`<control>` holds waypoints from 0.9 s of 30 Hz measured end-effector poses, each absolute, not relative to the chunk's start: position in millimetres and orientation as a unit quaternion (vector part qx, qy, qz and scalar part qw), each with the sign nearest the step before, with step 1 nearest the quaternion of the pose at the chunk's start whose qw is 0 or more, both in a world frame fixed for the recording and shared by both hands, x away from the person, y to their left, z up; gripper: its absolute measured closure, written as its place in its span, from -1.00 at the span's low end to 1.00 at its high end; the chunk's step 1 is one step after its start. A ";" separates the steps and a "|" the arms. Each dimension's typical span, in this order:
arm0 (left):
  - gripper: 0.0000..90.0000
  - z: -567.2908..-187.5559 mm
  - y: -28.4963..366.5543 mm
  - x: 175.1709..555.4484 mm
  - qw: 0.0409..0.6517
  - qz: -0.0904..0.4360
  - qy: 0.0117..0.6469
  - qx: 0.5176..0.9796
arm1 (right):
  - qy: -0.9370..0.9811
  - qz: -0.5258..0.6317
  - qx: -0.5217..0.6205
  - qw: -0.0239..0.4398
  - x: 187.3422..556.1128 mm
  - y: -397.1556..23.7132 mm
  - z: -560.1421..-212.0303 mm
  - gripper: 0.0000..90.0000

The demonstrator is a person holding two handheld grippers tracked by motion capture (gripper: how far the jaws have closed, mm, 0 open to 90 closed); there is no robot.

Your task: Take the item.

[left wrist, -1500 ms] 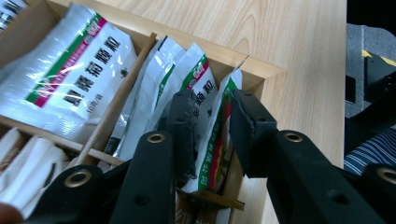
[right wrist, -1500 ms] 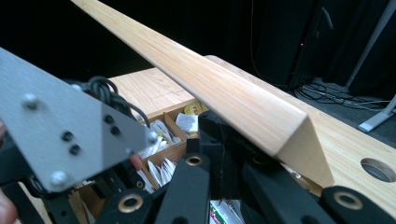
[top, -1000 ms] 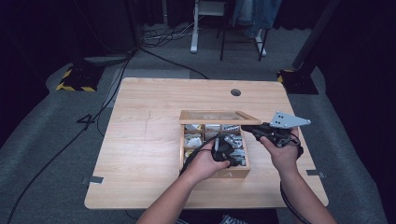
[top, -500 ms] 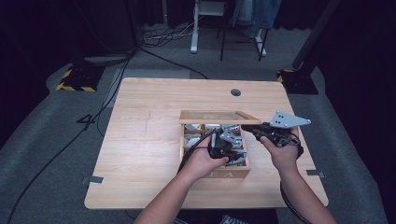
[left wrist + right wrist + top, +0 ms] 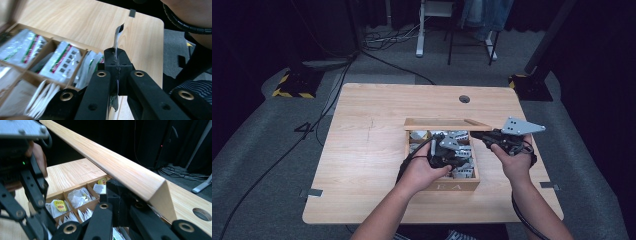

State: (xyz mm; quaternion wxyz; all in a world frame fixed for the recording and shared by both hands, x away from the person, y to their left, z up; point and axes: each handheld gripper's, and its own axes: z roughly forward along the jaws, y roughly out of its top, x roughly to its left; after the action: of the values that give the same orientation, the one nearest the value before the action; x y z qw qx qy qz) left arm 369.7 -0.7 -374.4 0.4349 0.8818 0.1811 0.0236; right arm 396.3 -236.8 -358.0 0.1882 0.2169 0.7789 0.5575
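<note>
Left gripper (image 5: 117, 67) pinching a thin sachet (image 5: 117, 37) by its edge, just above the wooden box (image 5: 439, 186); right gripper (image 5: 120, 202) clamped on the box's raised lid (image 5: 112, 167), holding it open. Slim grip there, so could easily slip out and drop among the packed sachets (image 5: 61, 62), or snag a divider (image 5: 50, 47). Lid slamming shut if the right lets go, plus both grippers crowded over the box's right end.
</note>
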 end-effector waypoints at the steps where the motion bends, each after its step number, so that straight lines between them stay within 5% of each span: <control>1: 0.99 -372.7 2.0 369.4 0.437 0.024 0.182 0.881 | 0.779 0.557 0.217 0.188 396.5 -236.8 -357.8 1.00; 27: 0.99 -345.9 75.8 353.0 0.456 0.050 0.217 0.861 | 0.779 0.557 0.221 0.187 395.8 -235.6 -359.1 1.00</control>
State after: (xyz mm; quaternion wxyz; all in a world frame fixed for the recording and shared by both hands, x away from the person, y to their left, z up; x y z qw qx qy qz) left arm 353.0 75.8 -345.9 0.4561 0.8615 0.2174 0.0504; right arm 395.8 -235.6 -359.1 0.1868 0.2207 0.7786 0.5570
